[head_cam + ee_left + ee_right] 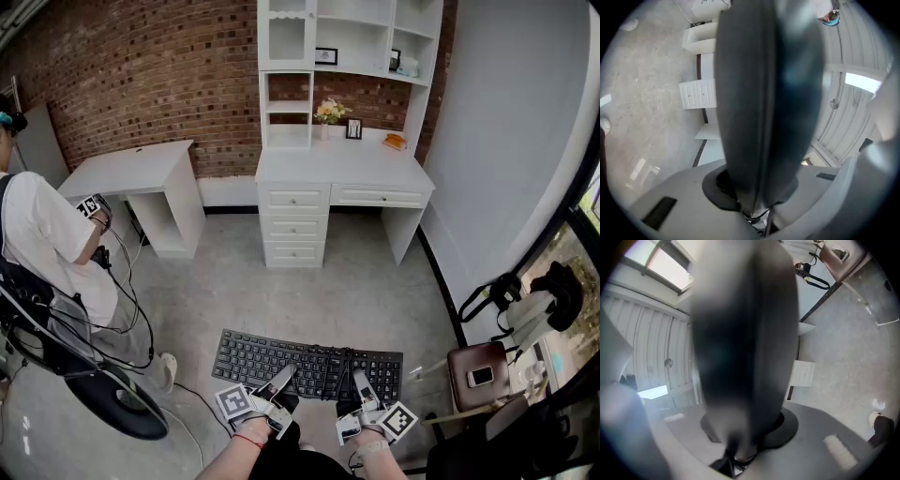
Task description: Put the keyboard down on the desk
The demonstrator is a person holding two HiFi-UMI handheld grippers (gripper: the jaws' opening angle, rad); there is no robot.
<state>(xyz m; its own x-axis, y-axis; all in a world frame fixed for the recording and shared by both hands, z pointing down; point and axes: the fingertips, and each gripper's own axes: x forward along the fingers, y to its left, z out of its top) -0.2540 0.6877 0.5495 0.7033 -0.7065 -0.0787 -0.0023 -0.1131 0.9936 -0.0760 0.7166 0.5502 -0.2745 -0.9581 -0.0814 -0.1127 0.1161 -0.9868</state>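
A person is holding a black keyboard (309, 364) keys up over the concrete floor (366, 281), low in the head view and well apart from the white surface (342, 167) across the room. The left gripper (284, 377) is clamping the keyboard's near edge left of its middle, and the right gripper (357, 380) is clamping the same edge right of its middle, each with its jaws narrowed onto the thin board. In the left gripper view the keyboard's dark edge is running up between the jaws and filling the middle of the picture; the right gripper view is showing the same, blurred. The surface is standing against a brick wall (141, 66) under white shelves (347, 37), carrying a vase of flowers (328, 112), a small frame (353, 129) and an orange object (395, 142). A smaller surface (131, 167) is standing to its left. At the left edge a second person (42, 234) in a white shirt is standing with another gripper (94, 208) in hand, cables trailing to the floor.
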